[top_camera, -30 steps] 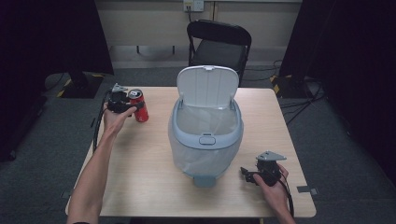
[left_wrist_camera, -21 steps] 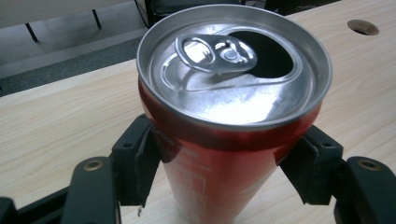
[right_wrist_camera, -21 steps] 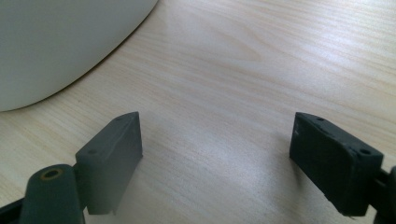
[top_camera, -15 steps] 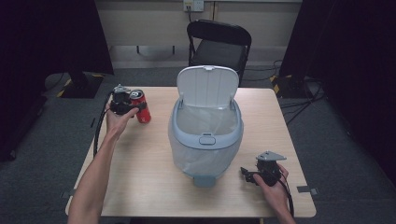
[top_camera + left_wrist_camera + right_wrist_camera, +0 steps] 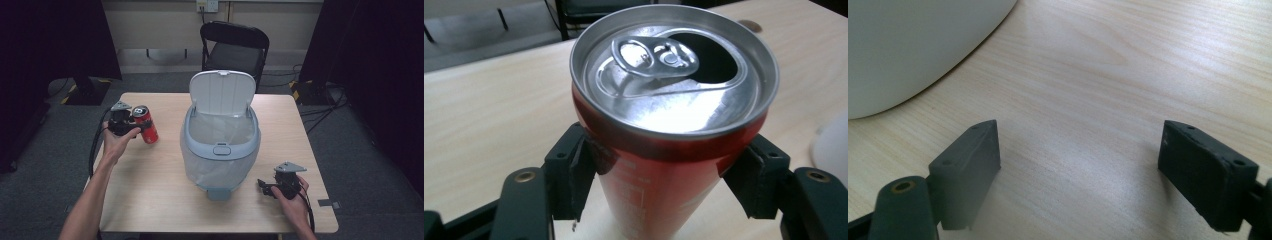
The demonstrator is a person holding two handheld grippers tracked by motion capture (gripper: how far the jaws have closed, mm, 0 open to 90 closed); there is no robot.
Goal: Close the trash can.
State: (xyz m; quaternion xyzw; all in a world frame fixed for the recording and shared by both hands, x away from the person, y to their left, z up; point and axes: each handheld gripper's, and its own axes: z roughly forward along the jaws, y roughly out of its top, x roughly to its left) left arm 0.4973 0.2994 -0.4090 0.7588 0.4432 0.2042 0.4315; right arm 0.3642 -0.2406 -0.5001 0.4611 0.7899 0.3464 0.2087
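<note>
My left gripper is clamped on the opened red can, tilted top toward me; the lid-up bin sits well to its right; my right gripper, jaws wide and empty, rests beside the bin's base

Bin sits mid-table, lid up at the back, a chair behind it. Can in the left gripper to its left; right gripper near the bin's front right.
</note>
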